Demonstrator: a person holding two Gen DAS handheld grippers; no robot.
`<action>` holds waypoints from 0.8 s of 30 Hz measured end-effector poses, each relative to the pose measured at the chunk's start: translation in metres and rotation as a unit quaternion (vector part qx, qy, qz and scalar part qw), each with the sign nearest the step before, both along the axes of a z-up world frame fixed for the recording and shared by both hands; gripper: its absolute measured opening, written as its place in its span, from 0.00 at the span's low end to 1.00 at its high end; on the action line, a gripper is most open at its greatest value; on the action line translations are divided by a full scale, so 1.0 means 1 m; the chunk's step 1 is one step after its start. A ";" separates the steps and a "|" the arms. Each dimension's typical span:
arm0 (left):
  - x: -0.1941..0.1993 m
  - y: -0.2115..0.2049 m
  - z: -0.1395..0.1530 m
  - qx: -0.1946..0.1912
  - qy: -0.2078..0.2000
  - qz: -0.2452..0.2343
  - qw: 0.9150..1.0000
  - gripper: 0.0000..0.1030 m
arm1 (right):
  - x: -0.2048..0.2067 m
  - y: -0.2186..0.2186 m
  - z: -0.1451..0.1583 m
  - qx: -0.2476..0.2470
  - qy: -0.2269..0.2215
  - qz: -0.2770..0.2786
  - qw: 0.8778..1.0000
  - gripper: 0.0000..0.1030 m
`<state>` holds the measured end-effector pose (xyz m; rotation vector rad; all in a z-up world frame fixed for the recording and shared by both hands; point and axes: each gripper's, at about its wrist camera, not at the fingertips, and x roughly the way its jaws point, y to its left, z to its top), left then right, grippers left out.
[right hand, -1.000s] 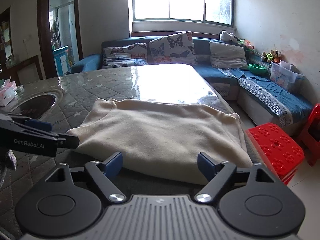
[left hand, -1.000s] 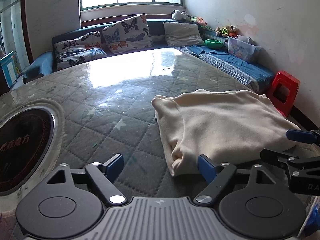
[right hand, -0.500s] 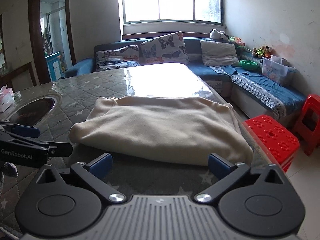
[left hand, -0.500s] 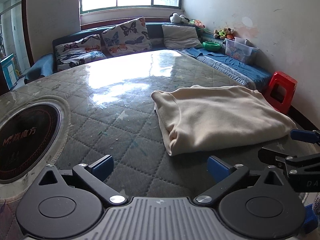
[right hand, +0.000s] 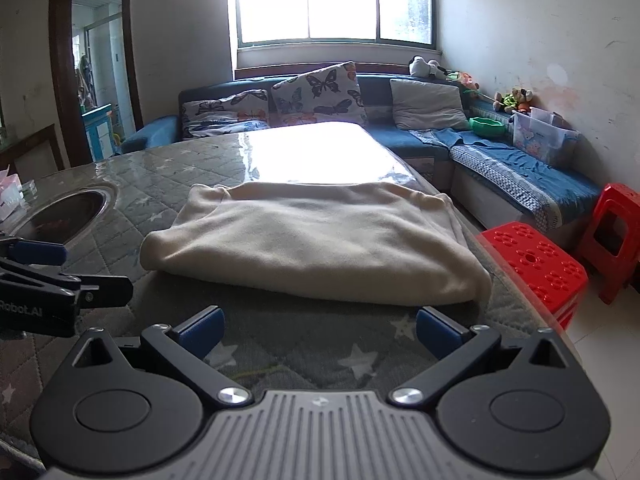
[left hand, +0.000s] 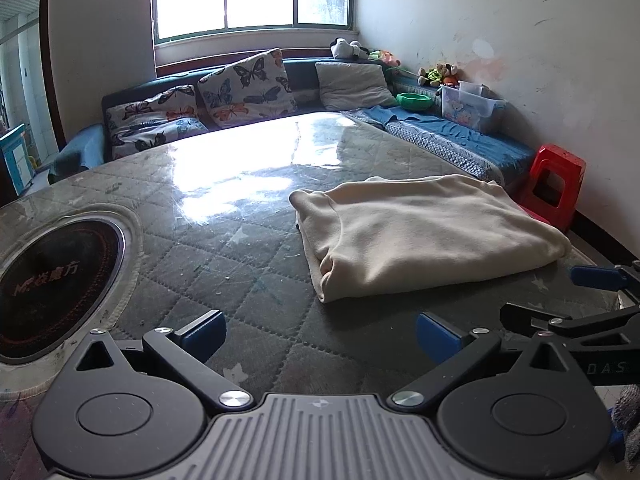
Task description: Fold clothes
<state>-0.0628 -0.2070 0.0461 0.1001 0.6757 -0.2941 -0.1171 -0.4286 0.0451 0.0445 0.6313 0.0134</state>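
Observation:
A cream garment lies folded into a thick rectangle on the quilted table, near its right edge. In the right wrist view the same cream garment fills the middle. My left gripper stands open a little short of the garment's near left corner, with nothing between its blue pads. My right gripper is open too, just short of the garment's near edge, and holds nothing. Each gripper shows at the side of the other's view, apart from the cloth.
A round black induction plate is set into the table at the left. Two red plastic stools stand on the floor past the table's right edge. A blue sofa with cushions lines the far wall and the right wall.
Both grippers have drawn back from the folded garment and opened wider. The garment lies still on the table, now farther from both cameras.

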 end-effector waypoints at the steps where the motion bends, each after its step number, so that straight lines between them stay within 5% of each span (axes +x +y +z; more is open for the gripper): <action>1: -0.002 0.000 0.000 0.000 -0.001 0.000 1.000 1.00 | -0.001 0.000 -0.001 0.000 0.000 -0.002 1.000 1.00; 24: -0.035 -0.001 0.013 0.000 -0.029 -0.002 1.000 1.00 | -0.026 0.006 0.005 0.006 -0.017 -0.004 1.000 1.00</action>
